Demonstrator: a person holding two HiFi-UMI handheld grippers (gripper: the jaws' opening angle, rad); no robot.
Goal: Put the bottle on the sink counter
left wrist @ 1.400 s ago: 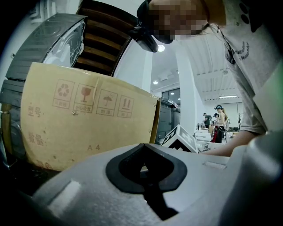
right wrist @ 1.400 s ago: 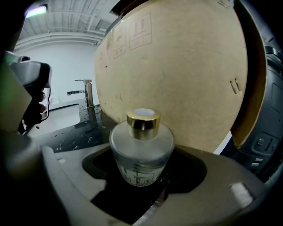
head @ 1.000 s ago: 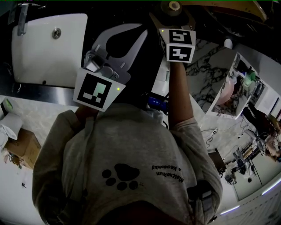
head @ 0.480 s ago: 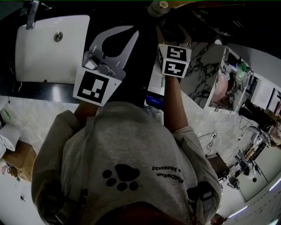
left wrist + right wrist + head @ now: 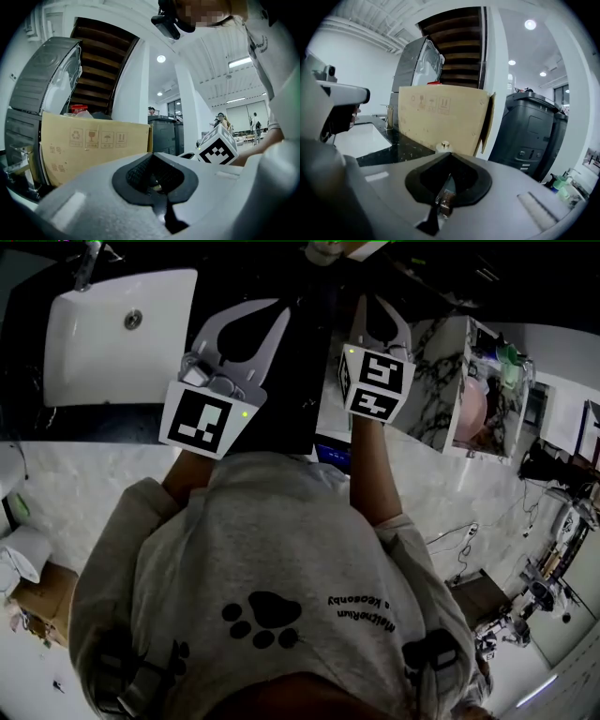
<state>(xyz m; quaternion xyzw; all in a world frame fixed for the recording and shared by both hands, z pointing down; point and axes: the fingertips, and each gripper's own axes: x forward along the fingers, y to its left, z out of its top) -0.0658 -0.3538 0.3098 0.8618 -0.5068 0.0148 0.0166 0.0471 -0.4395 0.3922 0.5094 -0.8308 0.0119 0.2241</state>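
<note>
The bottle [image 5: 443, 146] stands on the dark sink counter [image 5: 401, 149] in front of a cardboard box; only its pale cap shows above my right jaws. In the head view the bottle [image 5: 323, 250] sits at the very top edge. My right gripper [image 5: 377, 304] is just short of the bottle and apart from it. Its jaws have just been closing and now stand shut with nothing between them. The right gripper [image 5: 449, 155] points slightly down at the counter. My left gripper [image 5: 242, 307] hovers beside it, right of the sink, shut and empty. In its own view the left gripper [image 5: 151, 157] points level.
A white sink [image 5: 122, 334] with a faucet [image 5: 89, 259] lies left of the grippers. The cardboard box [image 5: 445, 117] stands on the counter behind the bottle. Black bins [image 5: 529, 133] are to the right. A marble-patterned cabinet [image 5: 441, 381] stands right of the counter.
My right gripper has drawn back from the bottle, which stays on the counter. Both grippers have shifted in the head view, and the sink now sits further right.
</note>
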